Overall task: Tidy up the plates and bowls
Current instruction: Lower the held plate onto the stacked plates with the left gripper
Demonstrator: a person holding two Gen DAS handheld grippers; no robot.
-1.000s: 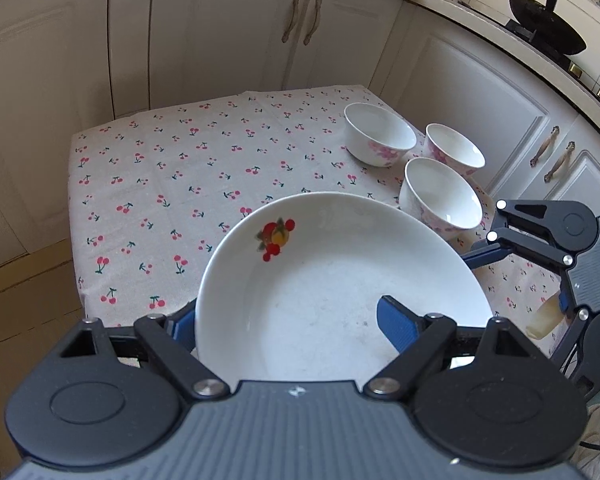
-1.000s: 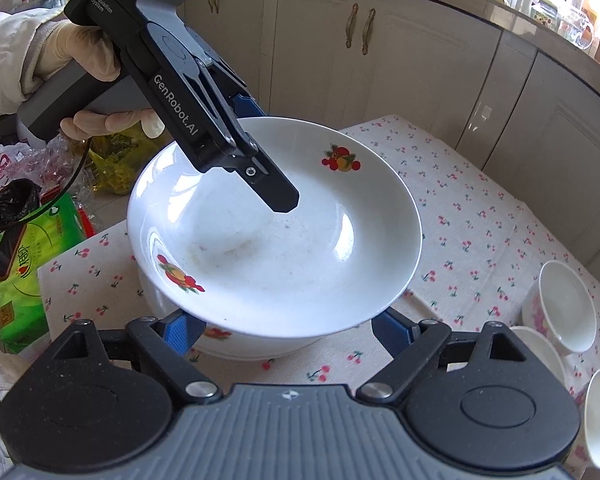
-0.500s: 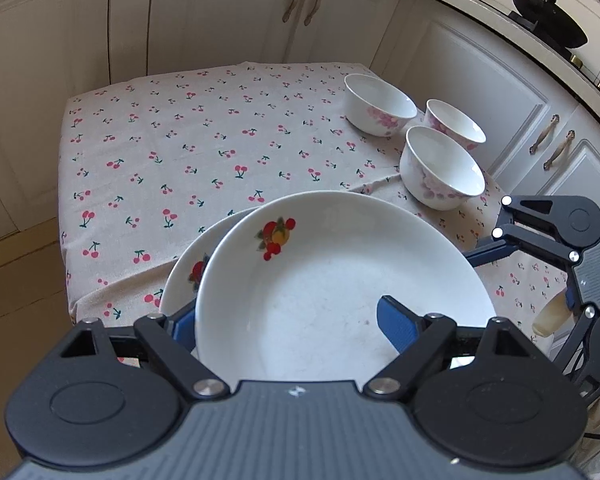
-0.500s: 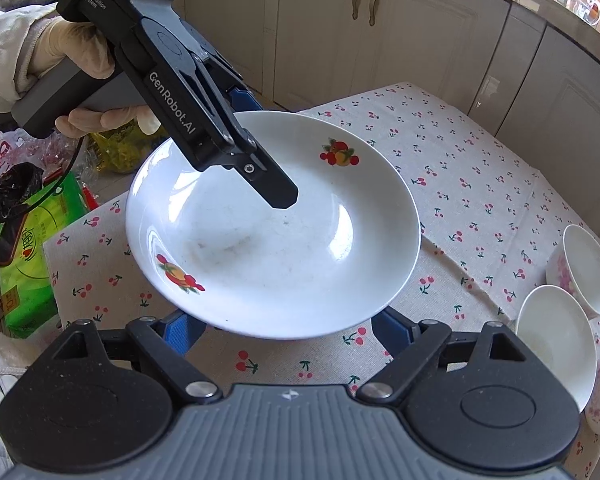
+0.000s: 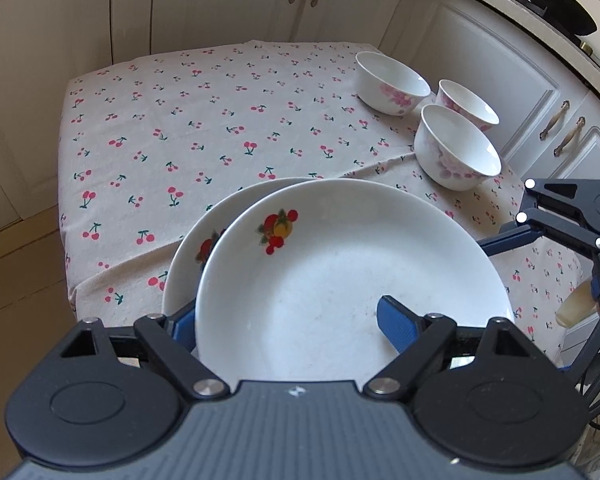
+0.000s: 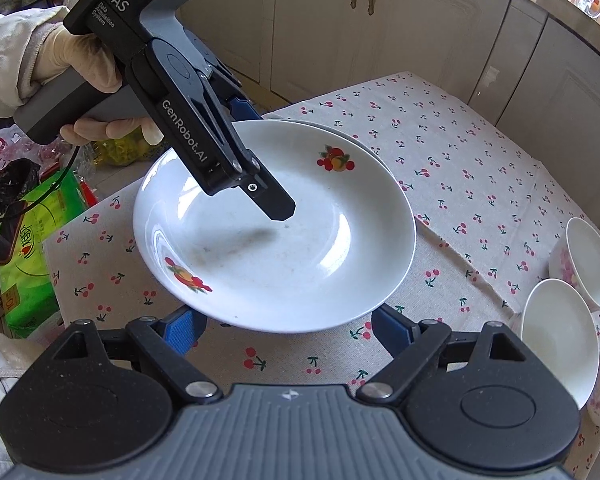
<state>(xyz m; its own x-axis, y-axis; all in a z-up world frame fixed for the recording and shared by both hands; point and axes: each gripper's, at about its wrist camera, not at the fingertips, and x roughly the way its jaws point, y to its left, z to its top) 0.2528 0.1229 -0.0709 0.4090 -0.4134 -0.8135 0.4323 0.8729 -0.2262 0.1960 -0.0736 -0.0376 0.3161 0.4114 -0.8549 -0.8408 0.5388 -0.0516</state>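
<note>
My left gripper (image 5: 288,316) pinches the rim of the upper plate (image 5: 352,280), one blue pad inside the dish and the other under its edge. From the left wrist camera I see this plate lying over a second plate (image 5: 196,240) whose rim shows as a crescent at its far left. The two fruit prints sit almost side by side. I cannot tell from here whether the upper plate rests on the lower one or hangs just above it.

The right wrist camera shows what the left cannot: the left gripper (image 6: 276,204) from outside, with the gloved hand (image 6: 80,64) on its handle and one finger reaching down into the plate's (image 6: 300,248) bowl. Only a thin sliver of the lower plate (image 6: 340,130) shows at the far rim. My right gripper (image 6: 288,326) is spread wide with nothing in it, its blue pads either side of the near edge of the plate.

Three small bowls (image 5: 456,148) stand close together at the far right of the cherry tablecloth (image 5: 180,120), well apart from the plates.
</note>
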